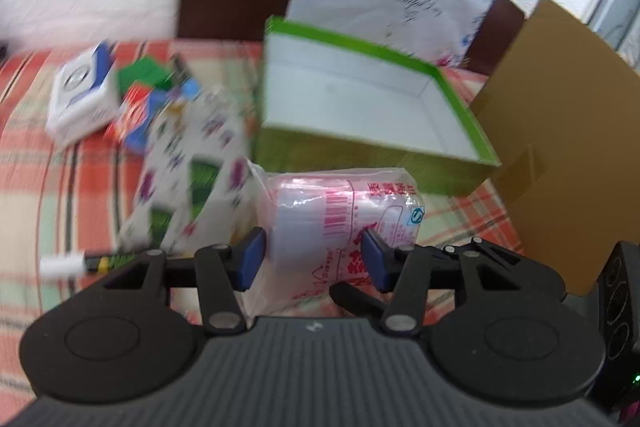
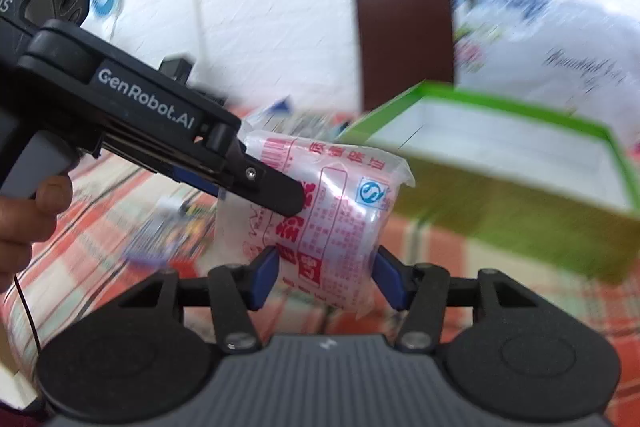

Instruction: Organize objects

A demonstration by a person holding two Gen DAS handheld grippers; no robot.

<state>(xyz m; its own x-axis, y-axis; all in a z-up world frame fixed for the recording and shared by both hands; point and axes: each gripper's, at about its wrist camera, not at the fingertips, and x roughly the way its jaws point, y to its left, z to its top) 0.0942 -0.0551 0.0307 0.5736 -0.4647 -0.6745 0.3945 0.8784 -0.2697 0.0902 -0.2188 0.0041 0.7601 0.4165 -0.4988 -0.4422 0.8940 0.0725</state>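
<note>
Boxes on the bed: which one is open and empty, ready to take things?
The green-rimmed box with the white inside, just beyond the plastic packet. The small white-and-blue box and the colourful ones beside it at far left are closed.

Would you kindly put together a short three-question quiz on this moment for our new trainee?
1. True or false: the green box already holds several items.
2. Which thing sits between the pads of both the left gripper and the right gripper?
A. the plastic packet with red print
B. the blue and white carton
C. the brown cardboard
3. Fill in: the cloth under the items is ____ patterned.

Key: 1 false, its white inside shows bare. 2 A. 3 plaid.
</note>
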